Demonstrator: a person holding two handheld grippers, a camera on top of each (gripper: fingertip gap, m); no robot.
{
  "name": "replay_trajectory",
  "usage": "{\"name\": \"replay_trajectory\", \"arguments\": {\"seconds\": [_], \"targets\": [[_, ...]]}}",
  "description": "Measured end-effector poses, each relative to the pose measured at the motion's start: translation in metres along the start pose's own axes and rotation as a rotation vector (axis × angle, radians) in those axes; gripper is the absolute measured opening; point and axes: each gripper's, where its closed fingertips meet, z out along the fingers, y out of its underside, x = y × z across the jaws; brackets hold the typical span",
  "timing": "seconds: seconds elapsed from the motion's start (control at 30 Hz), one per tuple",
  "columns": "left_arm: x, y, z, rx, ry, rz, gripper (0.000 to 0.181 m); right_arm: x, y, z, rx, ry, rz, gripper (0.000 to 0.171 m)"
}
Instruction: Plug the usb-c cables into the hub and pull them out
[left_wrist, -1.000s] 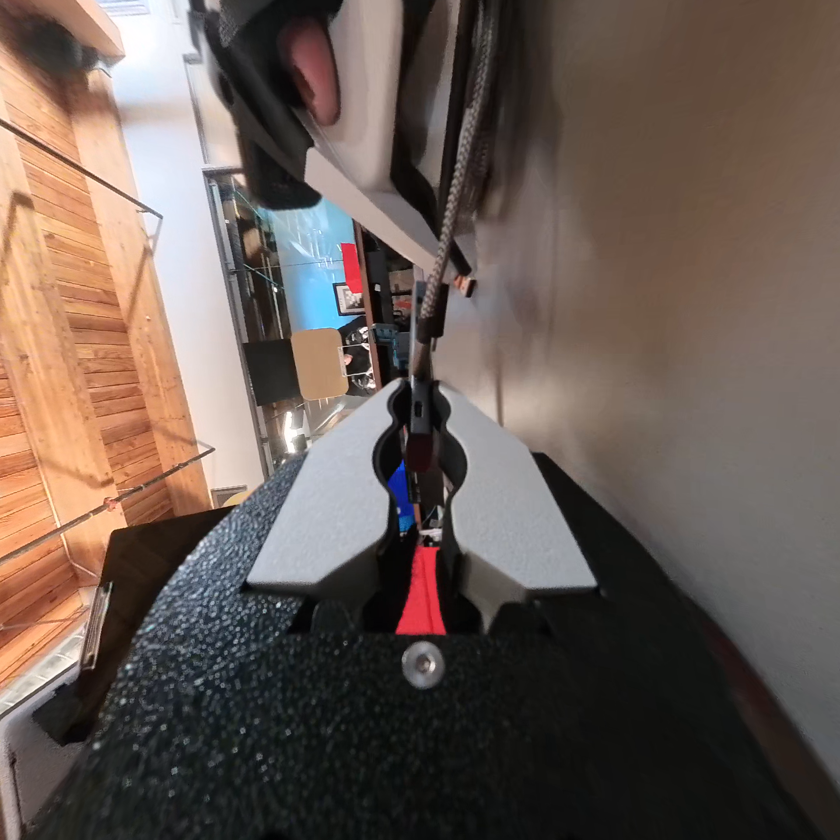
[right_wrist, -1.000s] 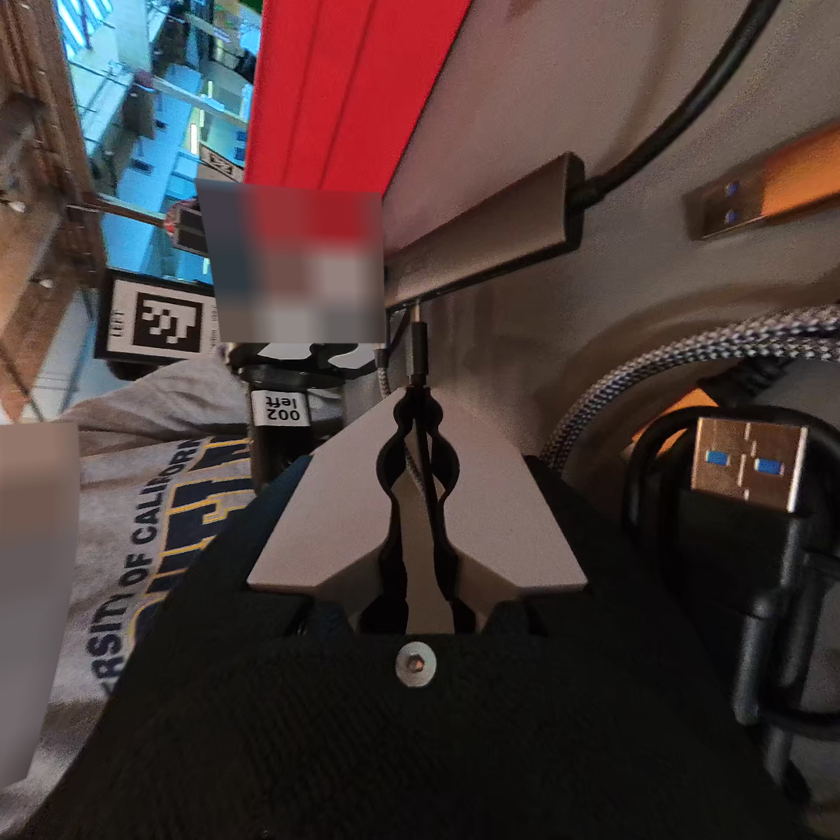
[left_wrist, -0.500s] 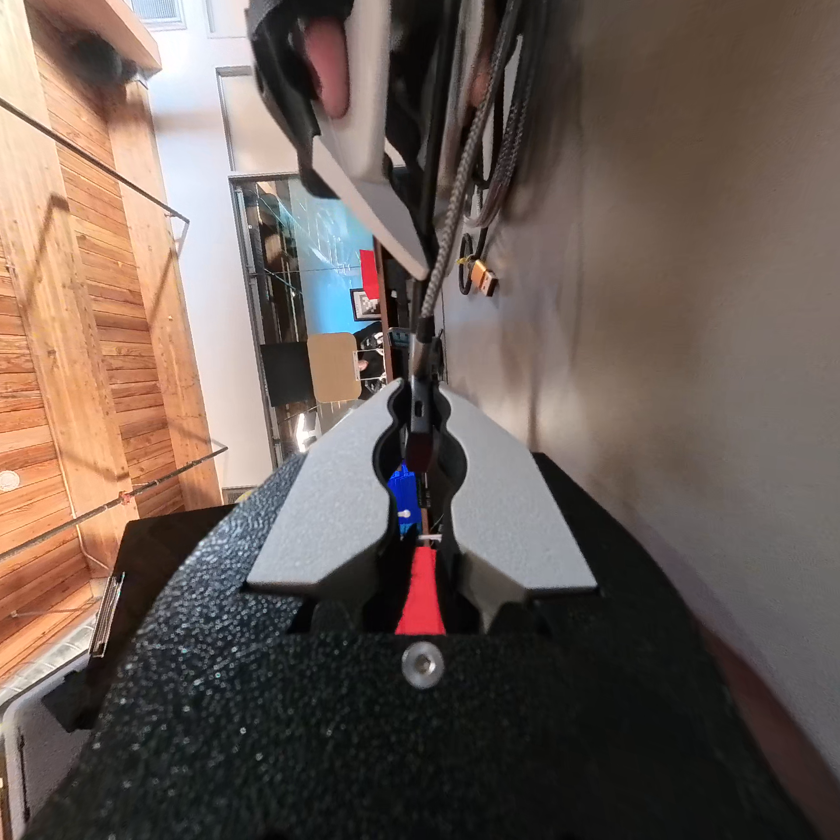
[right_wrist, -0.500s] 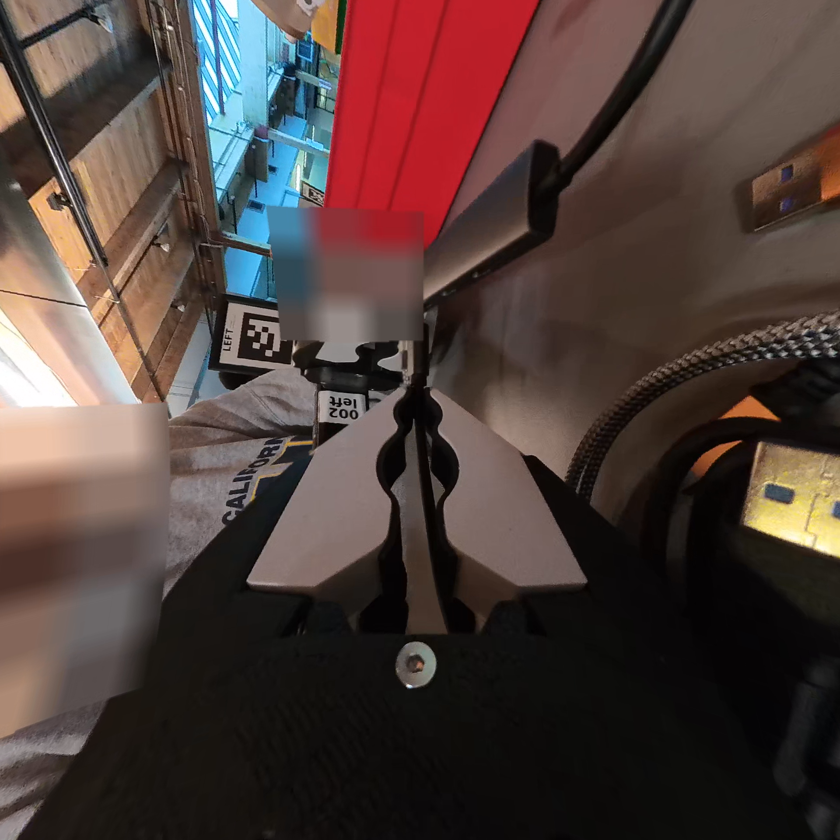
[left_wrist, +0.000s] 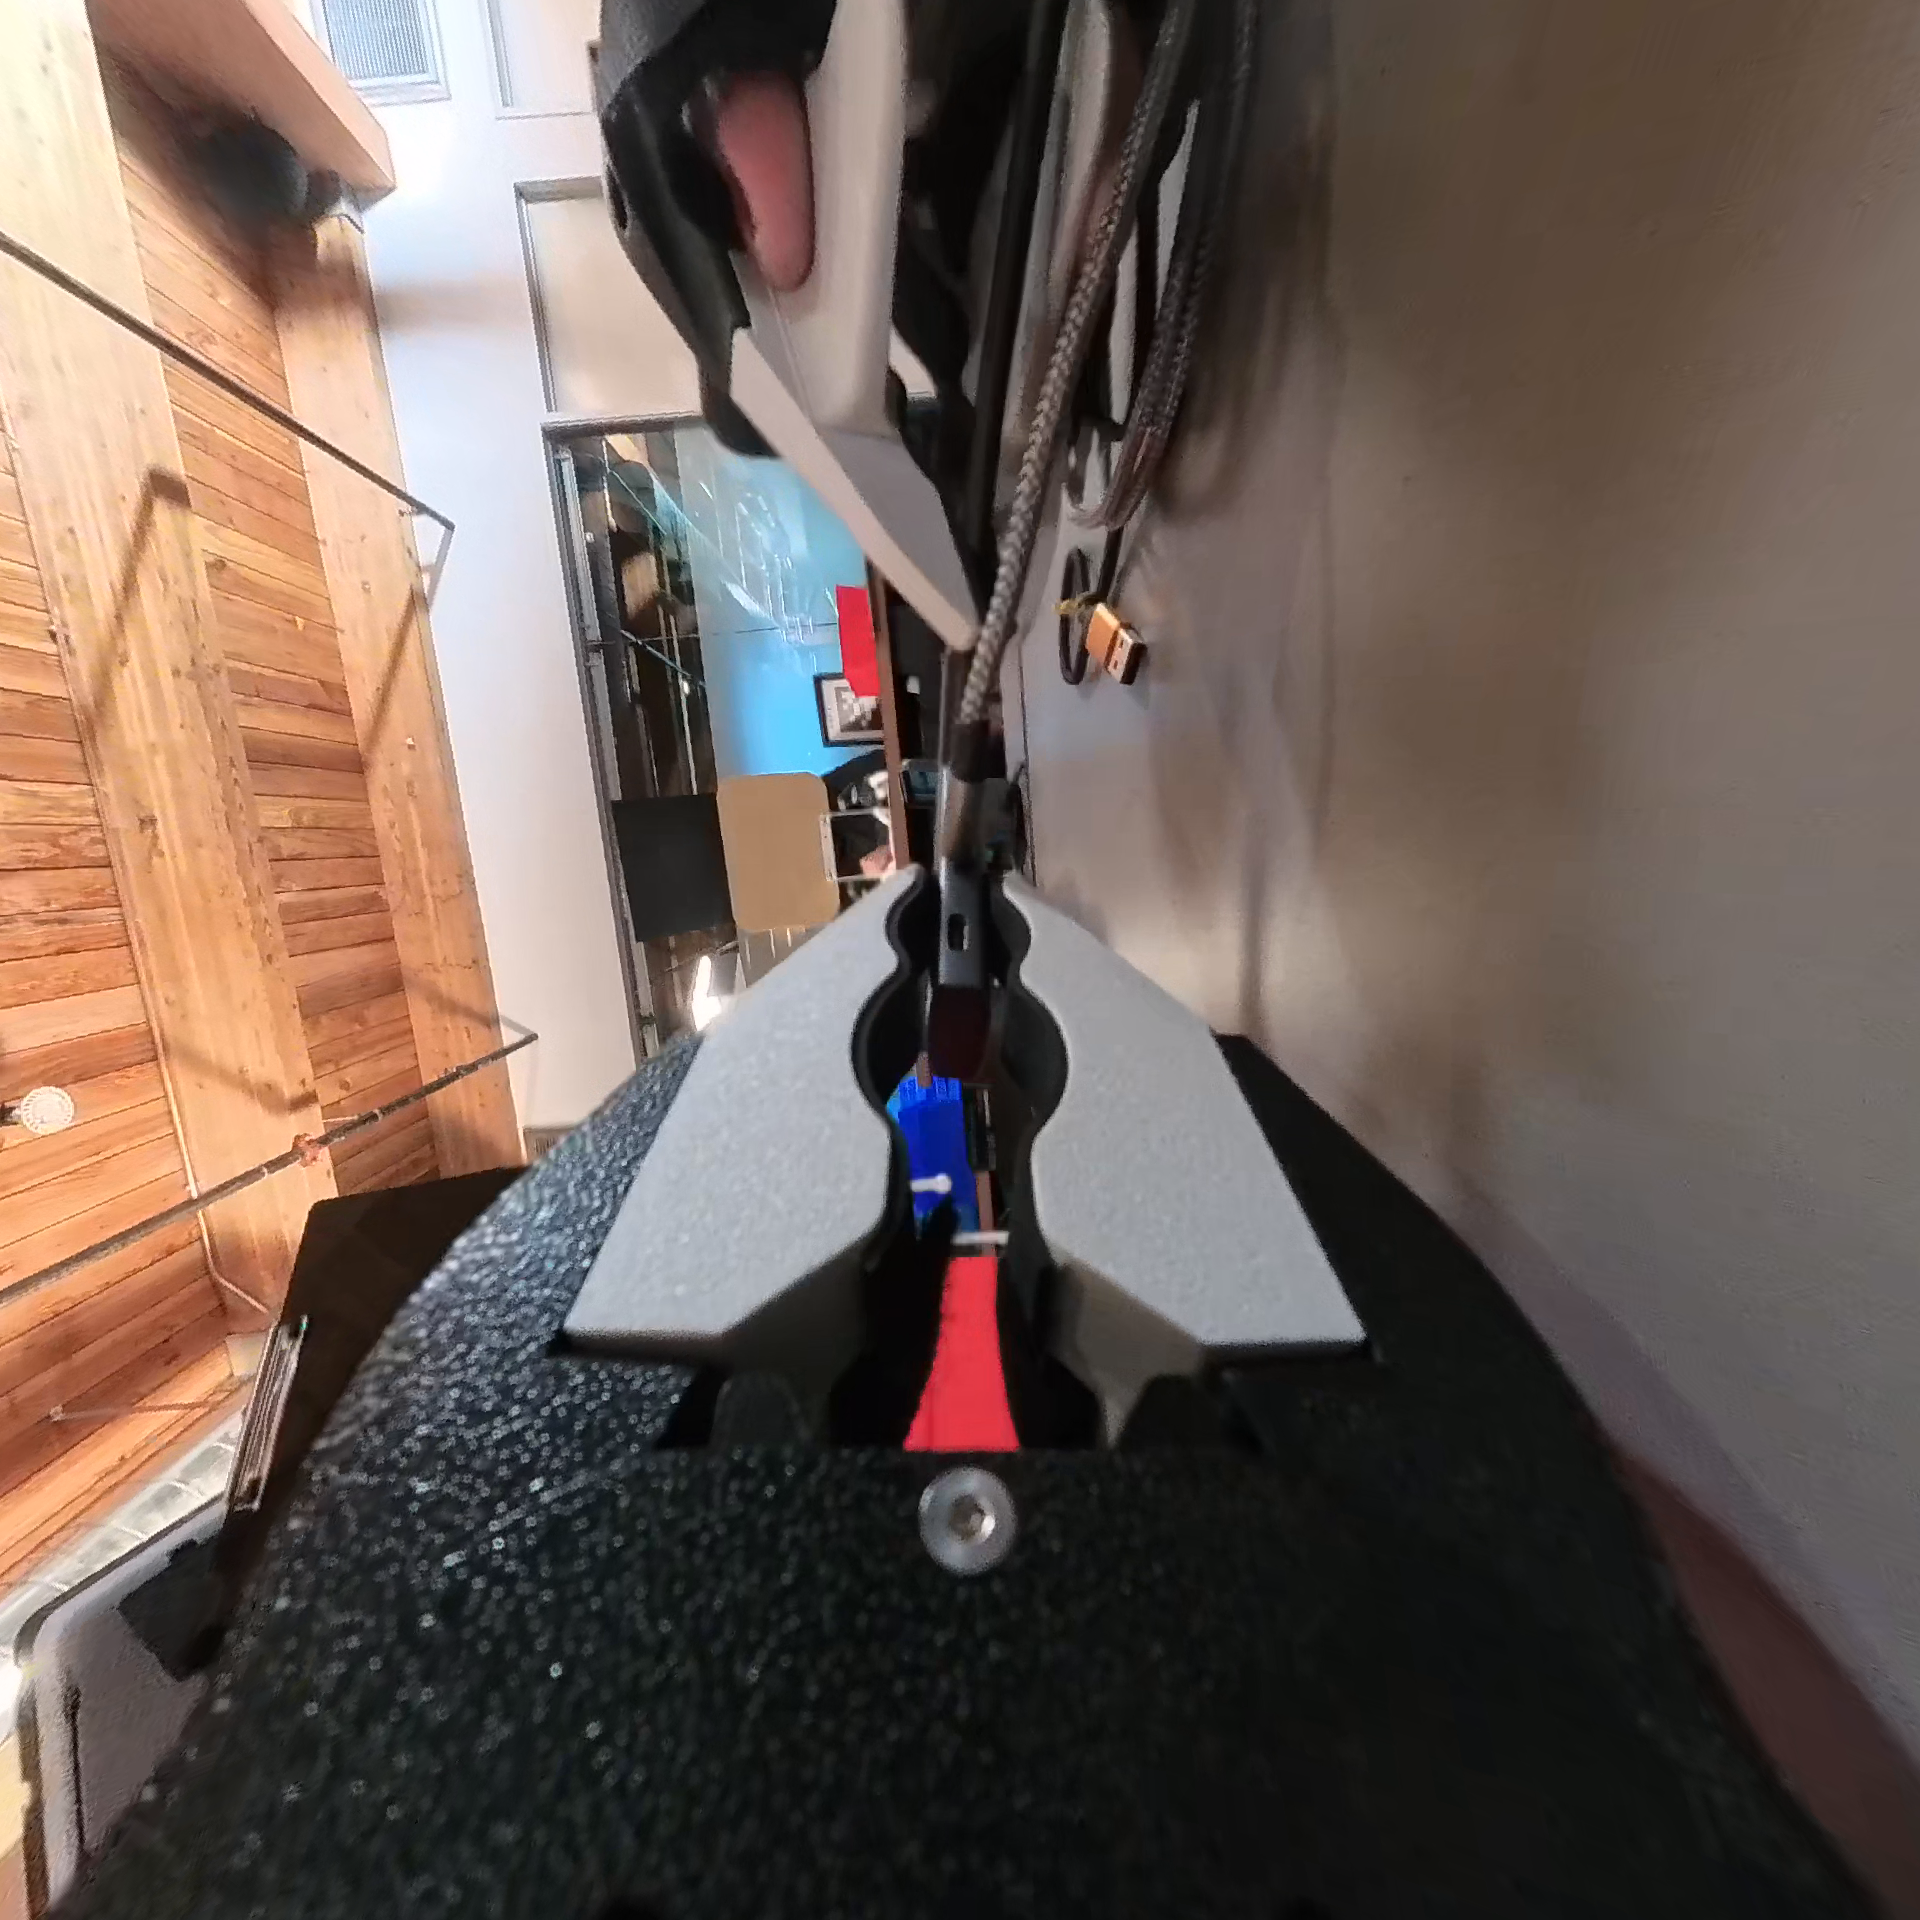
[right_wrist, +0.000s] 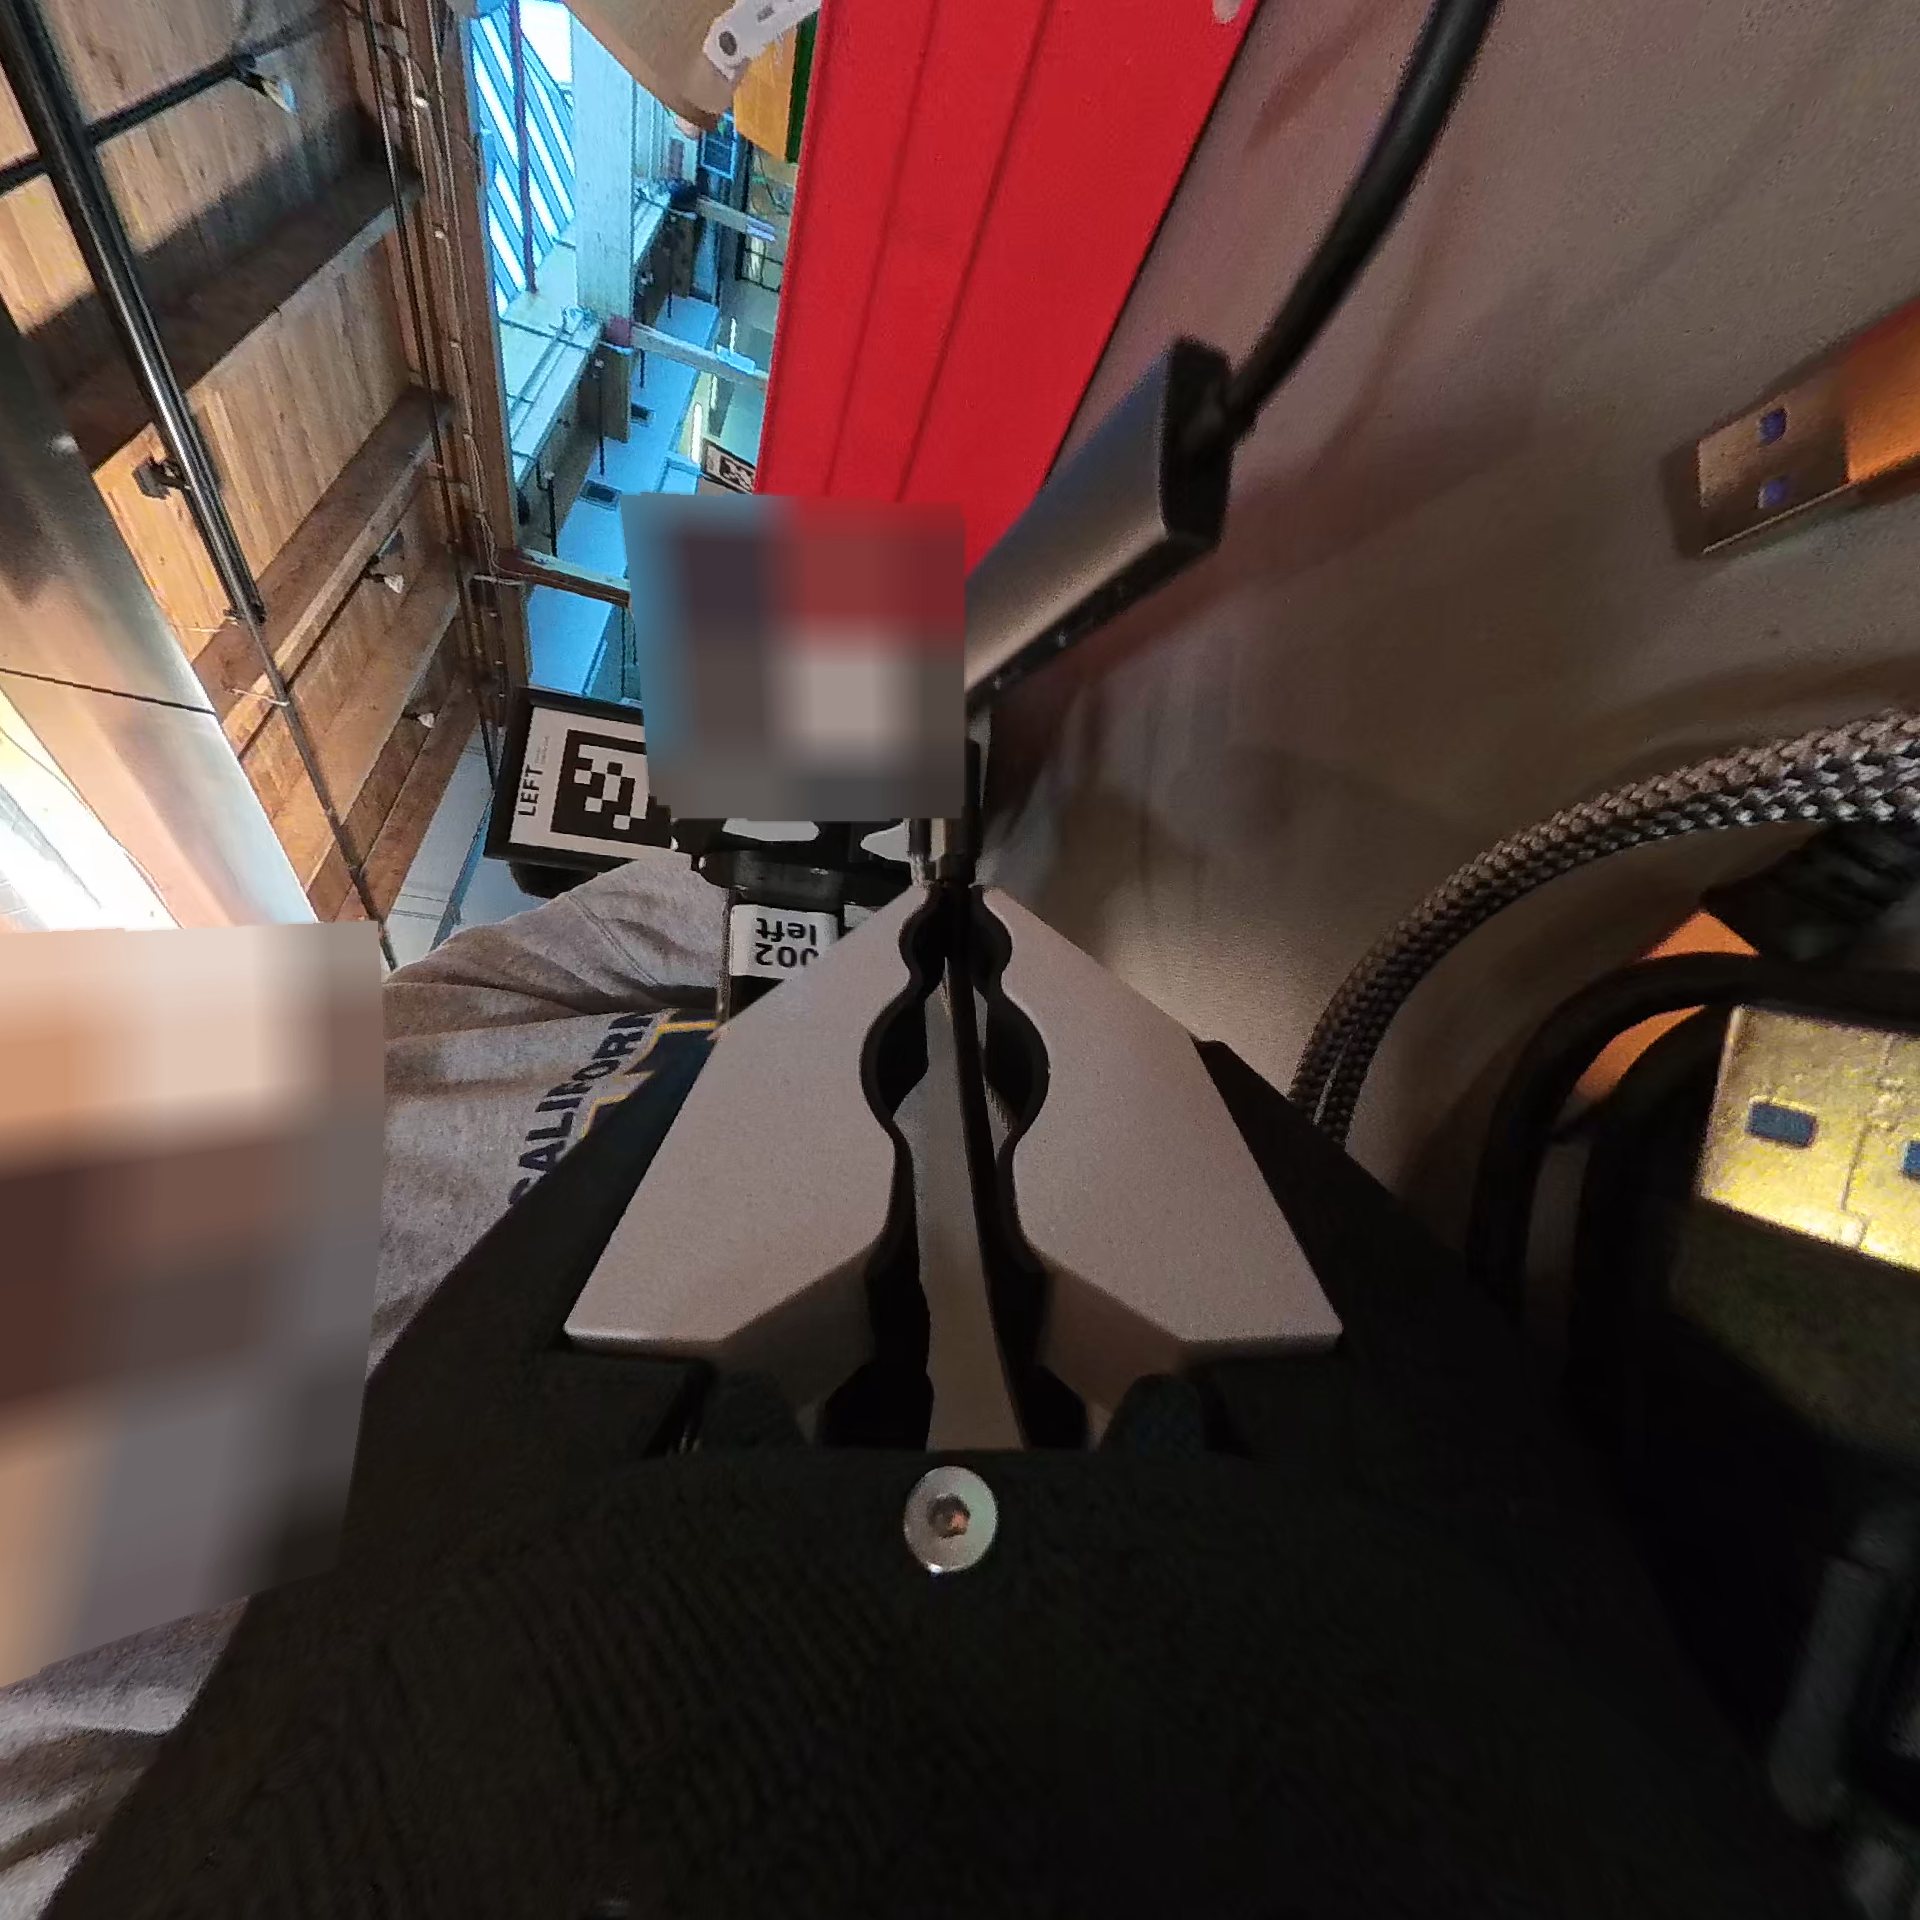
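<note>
In the left wrist view my left gripper (left_wrist: 961, 894) is shut on one end of the slim grey hub (left_wrist: 961, 940), seen edge-on. A braided usb-c cable (left_wrist: 1023, 499) runs down from my right gripper (left_wrist: 831, 312) and its plug (left_wrist: 968, 795) meets the hub just beyond my fingertips. I cannot tell how deep it sits. In the right wrist view my right gripper (right_wrist: 951, 894) is shut on that cable, with only the plug tip (right_wrist: 940, 857) showing. The hub (right_wrist: 1091, 540) slants up to the right, and the left gripper (right_wrist: 790, 862) is behind it.
An orange USB-A plug (right_wrist: 1787, 457), a gold USB-A plug (right_wrist: 1849, 1143) and a coiled braided cable (right_wrist: 1558, 831) lie on the grey table (left_wrist: 1558, 727). A black cord (right_wrist: 1340, 208) leaves the hub. A red panel (right_wrist: 935, 260) stands behind it. A person in a grey sweatshirt (right_wrist: 499, 1039) is close. Left and right tips are no more than a few centimetres apart.
The right wrist view has closed in on the hub, and less of the plug shows past my right fingertips. In the left view the right gripper has drifted right. Both grips are unchanged.
</note>
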Motion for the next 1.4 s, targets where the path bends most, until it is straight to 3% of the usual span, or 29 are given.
{"name": "replay_trajectory", "arguments": {"seconds": [0.4,0.57,0.8,1.0,1.03,1.13,1.4], "targets": [[0.016,-0.009,-0.003,0.041,0.057,-0.001,0.007,0.006,0.004,0.002,-0.006,0.048,-0.037,0.001],[0.025,-0.043,-0.012,0.191,0.074,0.038,0.008,0.011,0.002,0.000,0.000,0.074,-0.031,0.001],[0.027,-0.028,-0.009,0.173,0.124,-0.022,0.011,0.016,0.001,0.000,0.011,0.118,-0.060,0.002],[0.029,0.009,-0.005,0.056,0.148,-0.081,0.034,0.012,0.004,0.000,-0.013,0.083,-0.060,0.001],[0.031,0.009,-0.005,0.066,0.162,-0.093,0.034,0.011,0.006,0.000,-0.025,0.076,-0.059,0.001],[0.033,-0.004,-0.004,0.124,0.159,-0.055,0.008,0.011,0.013,0.002,-0.075,0.080,-0.070,0.001],[0.048,-0.016,-0.011,0.169,0.216,-0.036,0.007,0.015,0.022,0.005,-0.135,0.117,-0.118,0.002]]}}
